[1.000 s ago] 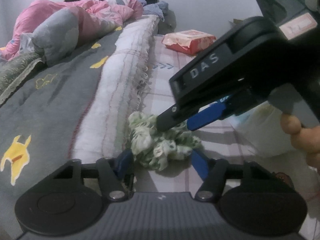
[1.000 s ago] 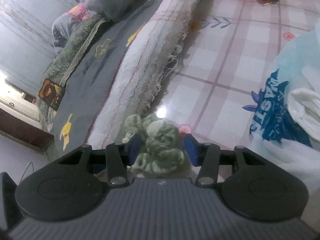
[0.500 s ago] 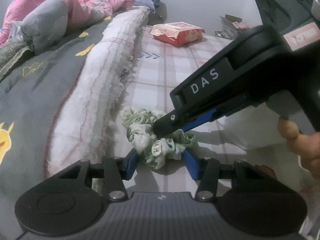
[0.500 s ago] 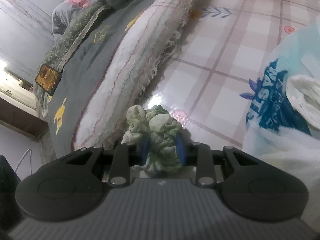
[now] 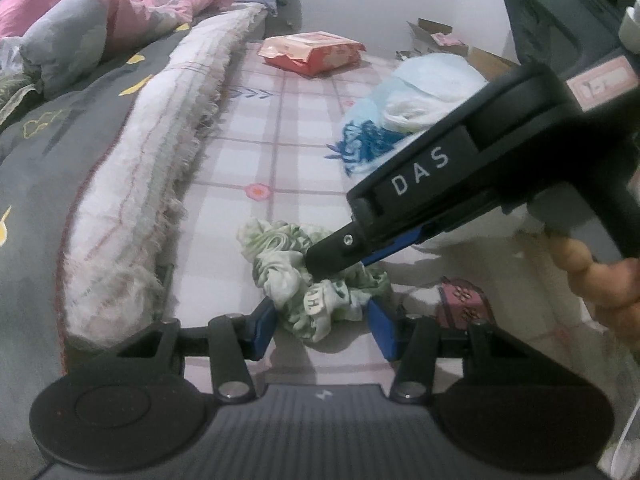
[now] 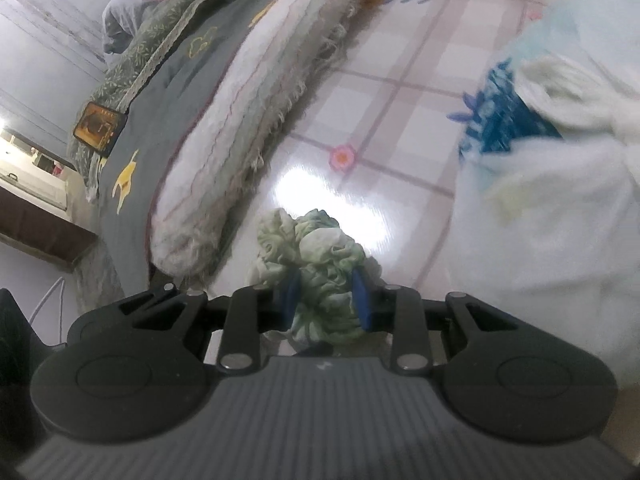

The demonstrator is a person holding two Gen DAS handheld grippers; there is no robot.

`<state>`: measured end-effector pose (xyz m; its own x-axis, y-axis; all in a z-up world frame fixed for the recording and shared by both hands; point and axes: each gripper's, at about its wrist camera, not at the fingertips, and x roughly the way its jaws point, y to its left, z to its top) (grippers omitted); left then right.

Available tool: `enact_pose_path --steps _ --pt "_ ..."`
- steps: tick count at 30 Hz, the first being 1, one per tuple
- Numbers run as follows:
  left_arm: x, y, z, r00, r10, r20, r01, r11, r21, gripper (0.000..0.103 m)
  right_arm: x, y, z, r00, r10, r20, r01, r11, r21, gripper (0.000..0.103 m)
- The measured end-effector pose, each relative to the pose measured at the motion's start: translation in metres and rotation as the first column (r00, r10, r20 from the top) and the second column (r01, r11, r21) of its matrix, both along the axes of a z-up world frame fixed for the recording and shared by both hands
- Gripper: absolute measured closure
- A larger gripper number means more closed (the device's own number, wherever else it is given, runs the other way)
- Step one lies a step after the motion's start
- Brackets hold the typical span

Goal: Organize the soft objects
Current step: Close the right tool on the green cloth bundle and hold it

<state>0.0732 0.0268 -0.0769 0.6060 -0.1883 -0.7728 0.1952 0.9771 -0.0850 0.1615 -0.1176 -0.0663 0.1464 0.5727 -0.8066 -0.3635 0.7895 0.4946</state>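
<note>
Right wrist view: right gripper (image 6: 325, 296) clamped on green-and-white crumpled cloth (image 6: 316, 272), blue pads (image 6: 362, 292) narrow and pressing into both sides of the bundle, fabric bulging above and below them. Same grip seen from left wrist view: right gripper (image 5: 328, 258) reaching in from the right, tip buried in the upper part of the crumpled cloth (image 5: 308, 276), a hand (image 5: 600, 276) on its handle at the edge.

Left gripper (image 5: 322, 324) partly open, blue pads (image 5: 262, 326) standing either side of the cloth's lower end; whether pressing on it or only flanking it, cannot tell, a gap visible on the right pad's side.

Cloth: one wrinkled wad, pale green print on white, some lettering visible on a fold. Positioned over the checked pink-and-white surface (image 5: 288, 148), just beside the frayed edge of a white blanket roll (image 5: 136, 200) lying along a grey quilt (image 5: 44, 168). White and blue plastic bag (image 5: 404, 120) well to the right; red packet (image 5: 312, 52) far behind.
</note>
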Motion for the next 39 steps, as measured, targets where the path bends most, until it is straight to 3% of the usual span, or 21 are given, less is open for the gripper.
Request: enact_pose_path --steps 14,39 --pt "-0.009 -0.021 -0.003 0.998 -0.06 -0.006 0.061 0.998 0.022 0.052 -0.016 -0.034 -0.007 0.996 -0.079 -0.043 0.08 0.996 0.03 0.075" --pt "-0.01 -0.022 -0.004 0.998 -0.062 -0.004 0.062 0.997 0.035 0.048 -0.017 -0.037 -0.008 0.994 -0.097 -0.046 0.099 0.994 0.038 0.074"
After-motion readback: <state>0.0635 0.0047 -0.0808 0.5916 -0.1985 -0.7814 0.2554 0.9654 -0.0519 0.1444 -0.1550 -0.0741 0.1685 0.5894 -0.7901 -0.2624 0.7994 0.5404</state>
